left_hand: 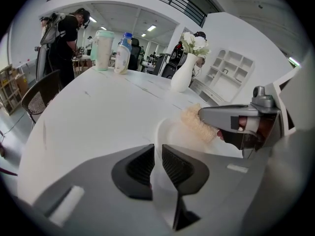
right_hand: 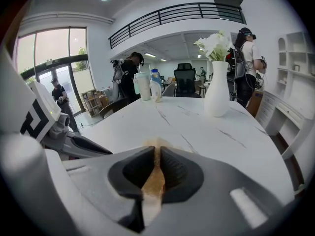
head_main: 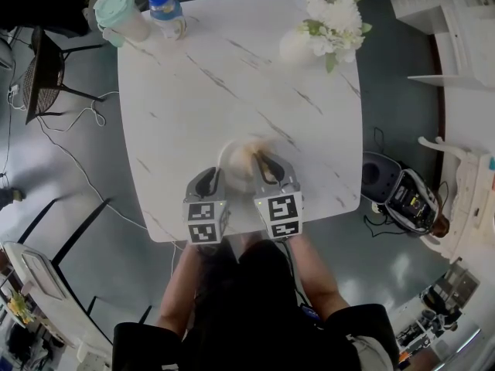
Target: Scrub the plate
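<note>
Two grippers work close together at the near edge of a white marble table, seen from the head view. The left gripper and right gripper flank a pale plate, with a tan sponge on top of it. The plate sits near the table's edge, so a hard push would probably slide it off. A cup, a bottle and a vase of flowers stand well apart at the far side, out of the way.

From the left gripper view, the jaws are almost together, pinching the plate's thin rim. The plate is tilted up on this hold. Only the rim is caught, so scrubbing pressure could likely twist the plate loose. The right gripper's tip presses the sponge against the plate's face. A chair and a person are far off to the left.

From the right gripper view, the jaws are closed tight on the sponge, squashing it flat. That narrow hold might slip during hard rubbing. The plate cannot be made out here. Nothing stands in the way.
</note>
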`<state>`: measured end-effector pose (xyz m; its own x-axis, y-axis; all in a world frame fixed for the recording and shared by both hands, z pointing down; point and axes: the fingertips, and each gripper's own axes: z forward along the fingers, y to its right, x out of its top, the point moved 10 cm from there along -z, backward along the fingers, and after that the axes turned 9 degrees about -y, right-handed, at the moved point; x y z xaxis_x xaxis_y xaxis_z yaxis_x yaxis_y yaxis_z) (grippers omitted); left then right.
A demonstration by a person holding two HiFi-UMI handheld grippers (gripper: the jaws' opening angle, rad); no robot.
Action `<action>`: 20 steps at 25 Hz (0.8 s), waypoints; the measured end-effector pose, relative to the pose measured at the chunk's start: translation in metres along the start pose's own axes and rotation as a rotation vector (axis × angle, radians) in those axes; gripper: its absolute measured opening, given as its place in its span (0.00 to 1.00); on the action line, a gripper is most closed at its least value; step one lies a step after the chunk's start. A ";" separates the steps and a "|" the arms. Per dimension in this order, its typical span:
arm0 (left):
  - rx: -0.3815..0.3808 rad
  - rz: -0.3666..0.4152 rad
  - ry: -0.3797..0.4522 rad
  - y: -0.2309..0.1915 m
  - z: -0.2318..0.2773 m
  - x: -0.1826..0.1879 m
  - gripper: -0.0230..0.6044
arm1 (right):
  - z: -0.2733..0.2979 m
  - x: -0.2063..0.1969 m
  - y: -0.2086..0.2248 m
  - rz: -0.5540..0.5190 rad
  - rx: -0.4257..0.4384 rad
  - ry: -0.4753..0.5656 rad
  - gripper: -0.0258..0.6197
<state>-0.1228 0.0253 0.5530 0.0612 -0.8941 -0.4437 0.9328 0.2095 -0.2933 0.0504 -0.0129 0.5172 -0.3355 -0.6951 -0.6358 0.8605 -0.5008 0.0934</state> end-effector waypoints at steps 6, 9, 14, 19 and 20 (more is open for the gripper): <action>-0.008 -0.020 0.027 -0.002 -0.003 -0.003 0.12 | 0.000 0.005 -0.031 -0.051 0.069 0.014 0.10; -0.021 -0.027 0.032 -0.002 -0.004 -0.004 0.12 | 0.003 0.004 -0.040 -0.064 0.091 0.008 0.10; -0.033 -0.030 0.053 -0.002 -0.003 -0.004 0.12 | 0.011 -0.002 -0.046 -0.065 0.104 -0.013 0.10; -0.043 -0.031 0.044 -0.003 -0.003 -0.009 0.11 | 0.013 -0.005 -0.046 -0.062 0.100 -0.019 0.10; -0.042 -0.030 0.046 -0.003 -0.003 -0.009 0.11 | 0.012 -0.005 -0.046 -0.061 0.097 -0.018 0.10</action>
<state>-0.1275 0.0336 0.5558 0.0163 -0.8814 -0.4720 0.9182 0.2001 -0.3419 0.0075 0.0076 0.5256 -0.3937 -0.6706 -0.6288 0.7977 -0.5892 0.1290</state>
